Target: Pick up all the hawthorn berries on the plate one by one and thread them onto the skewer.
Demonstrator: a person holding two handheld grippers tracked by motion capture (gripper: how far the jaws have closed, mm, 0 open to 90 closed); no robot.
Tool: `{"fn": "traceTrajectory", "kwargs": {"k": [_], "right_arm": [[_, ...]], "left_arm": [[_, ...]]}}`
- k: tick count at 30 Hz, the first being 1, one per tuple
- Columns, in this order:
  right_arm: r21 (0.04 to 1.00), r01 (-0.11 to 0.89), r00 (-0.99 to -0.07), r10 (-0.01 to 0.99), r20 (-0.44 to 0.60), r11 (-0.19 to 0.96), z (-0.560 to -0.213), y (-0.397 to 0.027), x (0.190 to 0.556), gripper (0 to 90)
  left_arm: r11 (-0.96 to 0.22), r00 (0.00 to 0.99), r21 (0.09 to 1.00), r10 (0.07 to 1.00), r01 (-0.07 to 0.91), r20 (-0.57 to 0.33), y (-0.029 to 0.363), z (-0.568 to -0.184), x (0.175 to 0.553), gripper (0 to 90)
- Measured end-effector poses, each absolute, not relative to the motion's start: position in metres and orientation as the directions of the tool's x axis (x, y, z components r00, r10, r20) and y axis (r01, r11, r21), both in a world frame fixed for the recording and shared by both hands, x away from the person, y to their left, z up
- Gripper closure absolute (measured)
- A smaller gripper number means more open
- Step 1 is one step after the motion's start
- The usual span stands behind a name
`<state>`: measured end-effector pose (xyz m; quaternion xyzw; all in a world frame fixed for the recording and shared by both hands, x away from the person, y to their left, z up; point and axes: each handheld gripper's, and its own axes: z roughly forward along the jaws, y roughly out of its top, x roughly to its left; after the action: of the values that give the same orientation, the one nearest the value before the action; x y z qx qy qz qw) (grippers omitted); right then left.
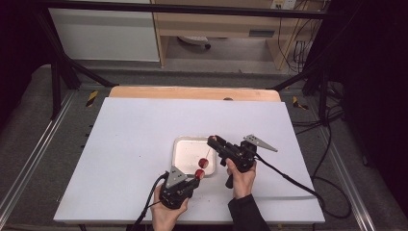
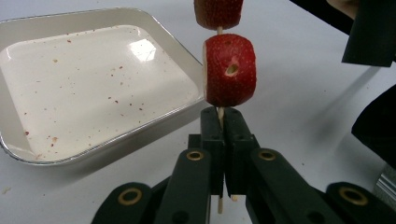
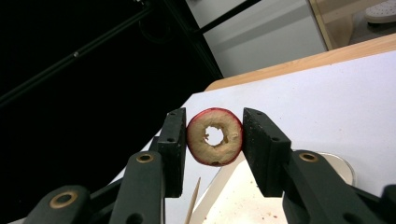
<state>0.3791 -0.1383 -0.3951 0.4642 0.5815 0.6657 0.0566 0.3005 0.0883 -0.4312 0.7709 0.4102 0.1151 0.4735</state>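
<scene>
Left gripper (image 1: 196, 179), nearest the person at about 6 o'clock on the white table (image 1: 130, 144), has its jaws shut tight on a thin wooden skewer (image 2: 220, 114). In the left gripper view the stick rises straight up between the closed pads and passes through a red fruit piece (image 2: 229, 70) with a pale cut face and a cored hole, sitting just above the jaw tips. A second piece (image 2: 218, 13) is threaded right above it, a short stretch of bare stick between the two. In the high view the lower piece (image 1: 199, 173) lies at the gripper's tips and the upper one (image 1: 203, 162) a little toward 1 o'clock, over the near edge of the tray.

Right gripper (image 1: 214, 142), just beyond and toward 2 o'clock of the left, reaches in over the tray from the right. Its jaws stand partly open, clamped on a ring-shaped fruit slice (image 3: 215, 136) with dark red skin, tan flesh and a hole through the middle; both pads press on its rim. The skewer's pointed tip (image 3: 194, 200) shows below the slice, apart from it.

White rectangular tray (image 1: 185, 154) sits near the table's centre, at 12 o'clock from the left gripper, its floor speckled with red flecks. Beyond the table's far edge runs a wooden strip (image 1: 192, 92).
</scene>
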Motion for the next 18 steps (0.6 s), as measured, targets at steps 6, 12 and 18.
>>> {"fn": "traceTrajectory", "kwargs": {"k": [6, 12, 18], "right_arm": [[0.824, 0.456, -0.563, 0.608, 0.559, -0.335, -0.3969, -0.1362, 0.3782, 61.9], [0.818, 0.461, -0.567, 0.595, 0.570, -0.345, -0.3996, -0.1336, 0.3781, 61.9], [0.812, 0.468, -0.565, 0.589, 0.578, -0.348, -0.4001, -0.1328, 0.3772, 61.9]], "left_arm": [[-0.192, 0.627, 0.825, 0.744, 0.531, -0.231, 0.0870, -0.4316, 0.3008, 88.3], [-0.180, 0.624, 0.823, 0.741, 0.539, -0.246, 0.0855, -0.4323, 0.3013, 88.3], [-0.173, 0.620, 0.823, 0.744, 0.540, -0.250, 0.0860, -0.4320, 0.3018, 88.3]]}}
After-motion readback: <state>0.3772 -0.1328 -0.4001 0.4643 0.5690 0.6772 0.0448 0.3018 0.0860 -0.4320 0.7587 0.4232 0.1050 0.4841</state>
